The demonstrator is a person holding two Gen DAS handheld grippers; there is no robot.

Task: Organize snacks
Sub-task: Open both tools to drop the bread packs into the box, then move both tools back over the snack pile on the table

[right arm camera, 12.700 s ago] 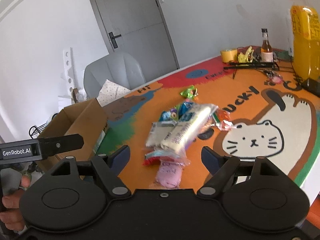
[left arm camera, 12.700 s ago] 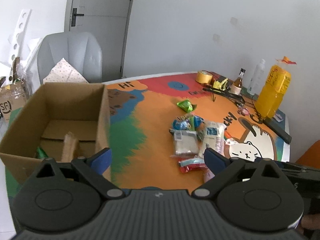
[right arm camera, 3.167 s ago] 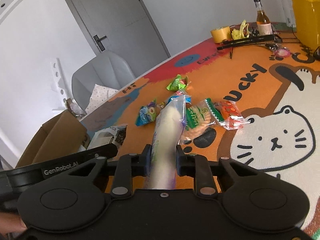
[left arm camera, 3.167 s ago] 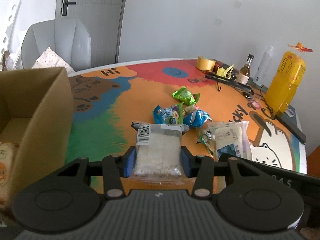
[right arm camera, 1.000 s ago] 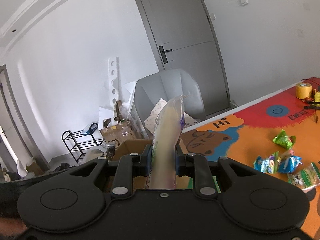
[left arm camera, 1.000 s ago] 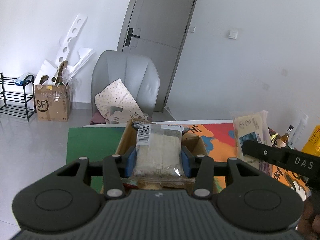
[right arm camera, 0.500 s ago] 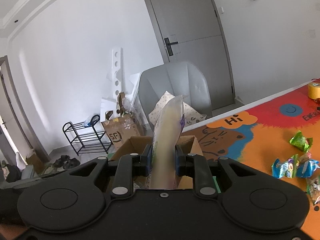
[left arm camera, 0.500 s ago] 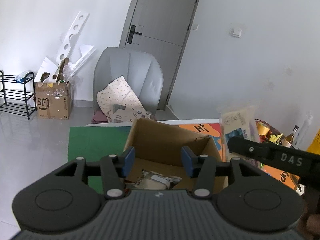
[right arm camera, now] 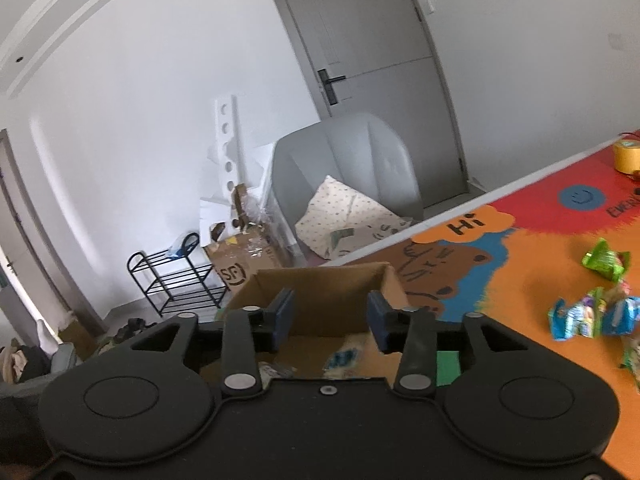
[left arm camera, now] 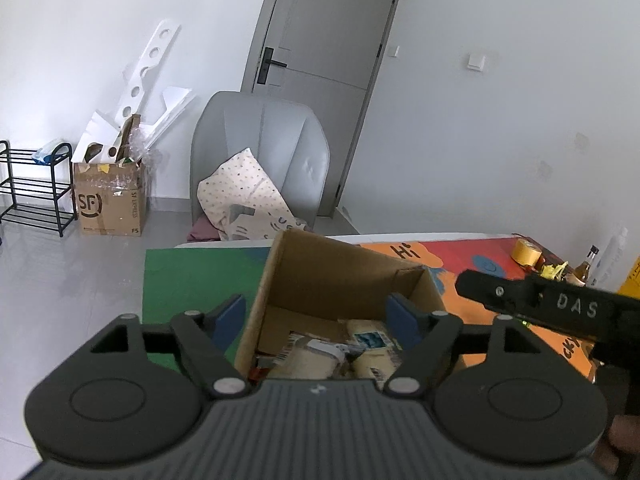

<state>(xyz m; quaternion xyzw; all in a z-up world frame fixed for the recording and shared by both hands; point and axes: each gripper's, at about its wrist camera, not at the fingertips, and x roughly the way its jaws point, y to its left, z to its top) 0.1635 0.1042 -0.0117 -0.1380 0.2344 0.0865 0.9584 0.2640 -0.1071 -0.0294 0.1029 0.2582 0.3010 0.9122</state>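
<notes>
**Both packets dropped into the box**

The box [left arm camera: 344, 280] stands at the green end of the desk [left arm camera: 192, 276], and the snacks just carried there are now seen lying on its floor: pale packets [left arm camera: 312, 356], one with a blue label [left arm camera: 370, 338]. A second ago a packet was still clamped in each gripper above the box; both packets have since been let go. The fingers of the left gripper [left arm camera: 316, 316] have just been opening and now stand wide, one to each side of the box's near wall, with nothing between them. The fingers of the right gripper [right arm camera: 330, 316] have also just been opening; they are parted less widely, are held over the box, and are likewise empty. This delivery is judged complete, and both grippers are free for another trip.

More snacks are left outside the box, on the orange part of the desk to the right of it: a green packet [right arm camera: 604, 260] and blue wrappers [right arm camera: 588, 316] beyond it. These are judged to be next.

Past the box, a grey chair [left arm camera: 260, 160] with a dotted cushion [left arm camera: 248, 196] is seen, with a door [left arm camera: 324, 76] behind it. Left of the chair, a second carton [left arm camera: 110, 200] and a black rack [left arm camera: 32, 192] stand on the floor. A tape roll [left arm camera: 526, 250] and a bottle [left arm camera: 586, 264] lie far right of the box. Nothing is seen blocking the way back to the loose snacks, though the box's tall walls must be cleared when the grippers are withdrawn.
</notes>
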